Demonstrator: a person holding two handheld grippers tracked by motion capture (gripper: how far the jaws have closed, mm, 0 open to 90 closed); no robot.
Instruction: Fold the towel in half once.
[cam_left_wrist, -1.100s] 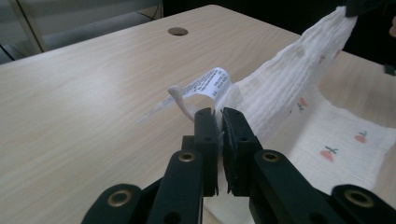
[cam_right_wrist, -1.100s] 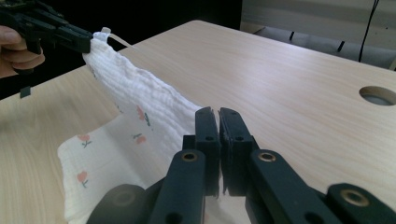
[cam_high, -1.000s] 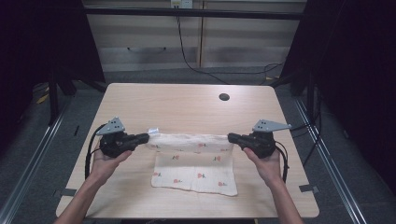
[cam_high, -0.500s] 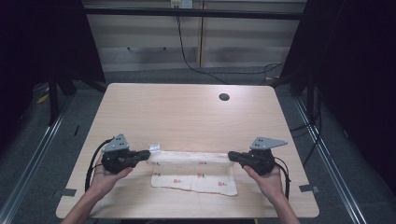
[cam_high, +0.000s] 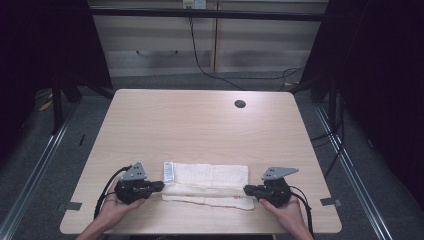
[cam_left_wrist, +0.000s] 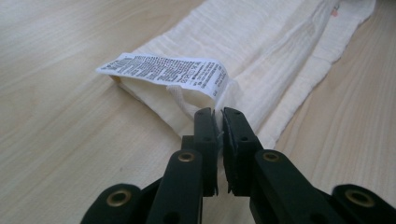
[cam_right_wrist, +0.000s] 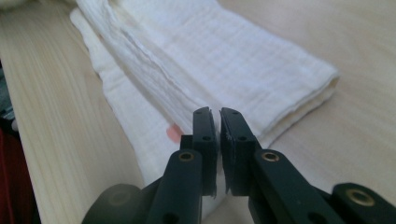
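Note:
A cream cloth (cam_high: 207, 181) with small pink prints lies folded in a long narrow band near the table's front edge. A white care label (cam_high: 168, 171) sits at its left end. My left gripper (cam_high: 161, 186) is low at that left end, shut on the cloth's (cam_left_wrist: 271, 42) edge just below the label (cam_left_wrist: 173, 72). My right gripper (cam_high: 246, 189) is at the right end, its jaws eased a touch with the cloth's (cam_right_wrist: 224, 56) near layer still pinched between them. A pink print (cam_right_wrist: 173, 133) shows beside its jaws.
The light wooden table (cam_high: 200, 125) has a round cable hole (cam_high: 240, 104) at its far right. Dark floor and metal rails flank it, and a cabinet with a hanging cable stands behind.
Both grippers came down and toward the near edge with the cloth stretched between them. The cloth's raised edge now lies on the table, folded over the rest into a narrower band.

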